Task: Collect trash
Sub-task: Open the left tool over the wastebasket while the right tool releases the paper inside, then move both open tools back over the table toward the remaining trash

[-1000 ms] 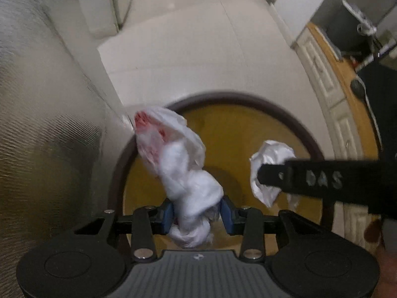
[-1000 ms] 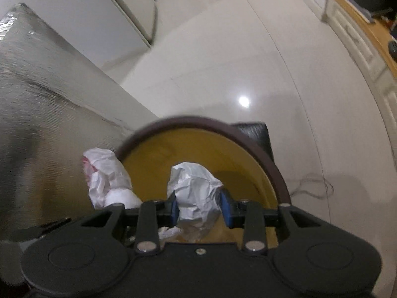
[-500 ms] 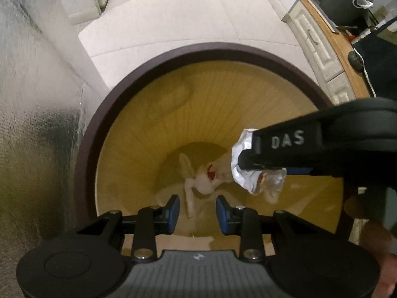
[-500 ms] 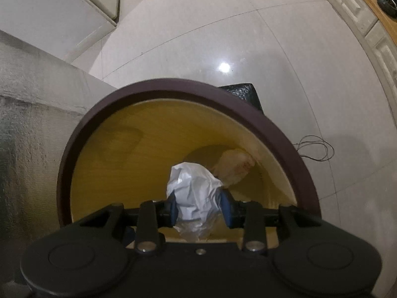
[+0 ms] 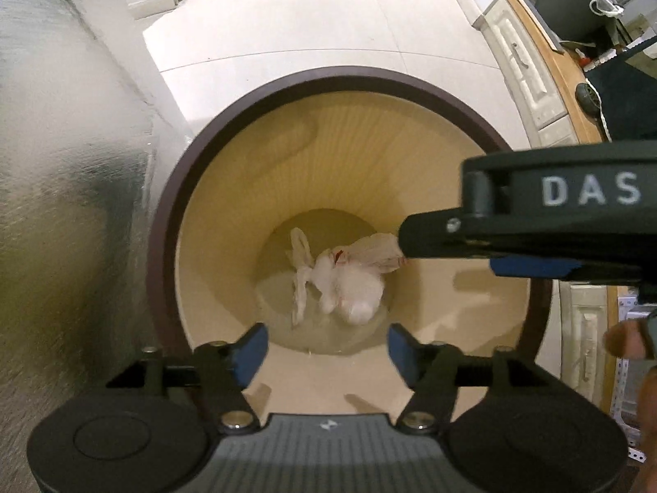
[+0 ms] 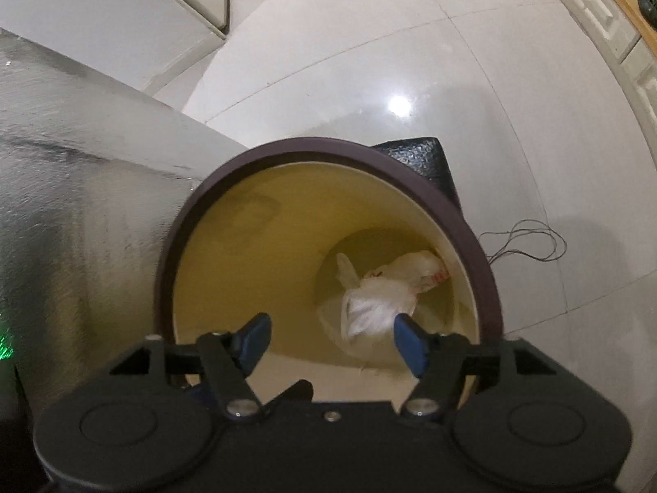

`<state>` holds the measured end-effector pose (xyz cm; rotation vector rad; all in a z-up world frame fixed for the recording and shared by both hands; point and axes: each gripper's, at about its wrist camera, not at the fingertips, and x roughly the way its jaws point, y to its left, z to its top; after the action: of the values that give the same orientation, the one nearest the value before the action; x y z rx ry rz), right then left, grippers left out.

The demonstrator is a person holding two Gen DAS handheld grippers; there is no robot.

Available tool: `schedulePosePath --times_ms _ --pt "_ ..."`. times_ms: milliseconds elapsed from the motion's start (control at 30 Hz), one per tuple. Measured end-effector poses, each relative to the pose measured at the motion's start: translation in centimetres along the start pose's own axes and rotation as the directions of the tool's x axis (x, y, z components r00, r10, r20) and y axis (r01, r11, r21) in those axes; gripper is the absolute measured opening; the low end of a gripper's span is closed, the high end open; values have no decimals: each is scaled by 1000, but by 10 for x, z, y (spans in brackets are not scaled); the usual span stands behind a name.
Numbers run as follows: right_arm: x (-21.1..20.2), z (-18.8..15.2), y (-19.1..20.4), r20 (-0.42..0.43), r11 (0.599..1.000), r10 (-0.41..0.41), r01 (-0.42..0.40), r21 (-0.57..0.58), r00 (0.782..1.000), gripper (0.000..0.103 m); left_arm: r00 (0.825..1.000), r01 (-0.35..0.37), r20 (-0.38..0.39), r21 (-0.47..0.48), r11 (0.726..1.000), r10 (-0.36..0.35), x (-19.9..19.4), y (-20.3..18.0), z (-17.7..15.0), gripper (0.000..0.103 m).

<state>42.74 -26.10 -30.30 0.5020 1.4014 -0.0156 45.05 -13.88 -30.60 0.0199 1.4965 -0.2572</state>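
So the landmark here is the round trash bin (image 5: pixel 164 222) with the dark brown rim and yellowish inside. Everything hangs off that.

Left of the bin, right up against it, is a tall surface wrapped in silvery foil-looking material (image 5: pixel 61 185). Can't tell what it actually is.

The left gripper (image 5: pixel 326 349) hangs over the near edge of the bin, pointing straight down into it, jaws spread wide with nothing between them. Directly below, at the bottom of the bin, is the trash: a knotted white plastic bag (image 5: pixel 349 287) with some red print, lying roughly across the bin floor, handles trailing toward the foil side. In the right wrist view there's a crumpled white wad (image 6: pixel 369 312) lying against that bag (image 6: pixel 414 267), but I can't cleanly separate the pieces.

The right gripper (image 6: pixel 328 341) is also over the bin's near edge, jaws wide apart and holding nothing. In the left wrist view it (image 5: pixel 534 238) sticks in over the right side of the rim, covering the bag's far end.

My read: both pieces are in the bin, so this drop is done and the coming move is just lifting both grippers up and clear. The two are close together over the opening, so they could bump.

Beyond the bin: glossy tiled floor (image 6: pixel 410 61), a black textured thing (image 6: pixel 427 160) touching the far rim, a thin wire (image 6: pixel 529 242) on the floor to its right, and white cabinets under a wood-topped bench (image 5: pixel 546 65) further right.
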Motion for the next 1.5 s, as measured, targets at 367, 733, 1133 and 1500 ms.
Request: schedulePosePath --times_ms 367,733,1133,1500 --pt "-50 -27 2 55 994 -7 13 -110 998 84 997 -45 51 -75 996 49 -45 18 -27 93" --pt "-103 -58 9 164 976 -28 63 -208 986 103 989 -55 131 -103 993 68 -94 32 -43 103" --pt "-183 -84 15 254 951 -123 187 -248 959 103 972 -43 229 -57 997 55 -182 28 -61 103" --pt "-249 -114 34 304 950 -134 210 -231 943 103 941 -20 338 -32 999 30 -262 35 -87 103"
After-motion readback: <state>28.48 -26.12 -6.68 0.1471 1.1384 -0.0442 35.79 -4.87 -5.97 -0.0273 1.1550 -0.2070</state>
